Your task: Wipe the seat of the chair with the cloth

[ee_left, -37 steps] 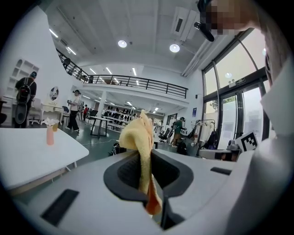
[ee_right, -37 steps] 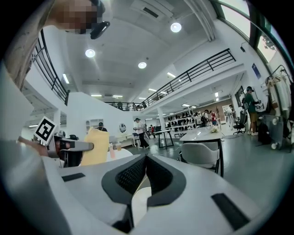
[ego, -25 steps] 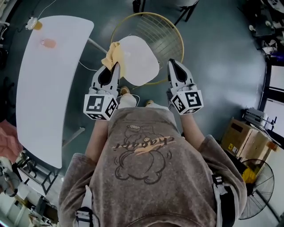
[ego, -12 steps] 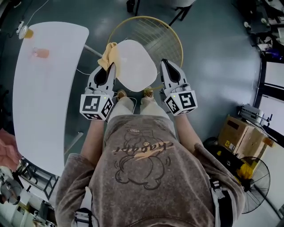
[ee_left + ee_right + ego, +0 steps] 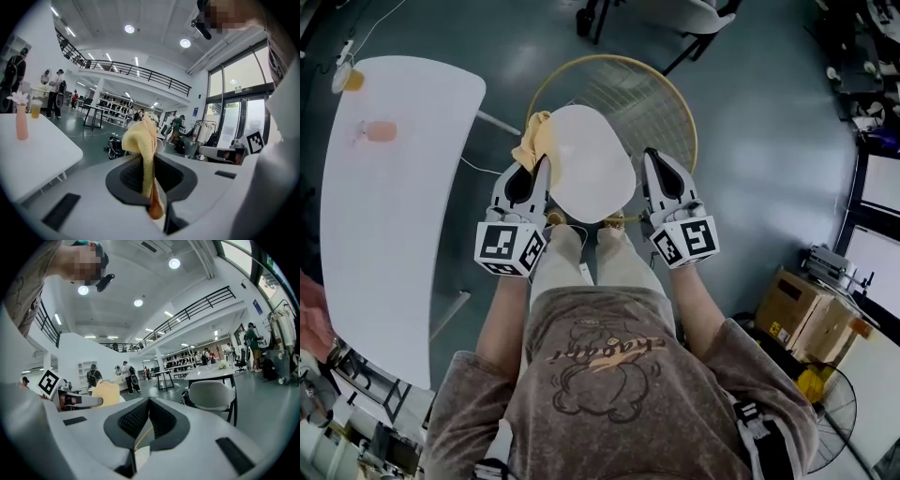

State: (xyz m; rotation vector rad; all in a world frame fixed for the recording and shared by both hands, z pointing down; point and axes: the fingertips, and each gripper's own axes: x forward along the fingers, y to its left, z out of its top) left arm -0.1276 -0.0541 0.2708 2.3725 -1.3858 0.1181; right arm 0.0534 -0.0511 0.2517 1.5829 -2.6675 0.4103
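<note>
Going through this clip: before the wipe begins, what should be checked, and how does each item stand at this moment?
1. Cloth held: ok. The left gripper is shut on the yellow cloth.
2. Other gripper free: ok. The right gripper is shut, with nothing between its jaws.
3. Seat uncluttered: ok. Only the cloth overlaps the white seat, at its left edge.
4. Cloth touching the seat: cannot tell from the head view.
5. Right gripper clear of the wipe: cannot tell; it is beside the seat's right edge.

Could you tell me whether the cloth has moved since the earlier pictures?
No: the cloth, in the left claw, remains at the chair seat's left edge.
</note>
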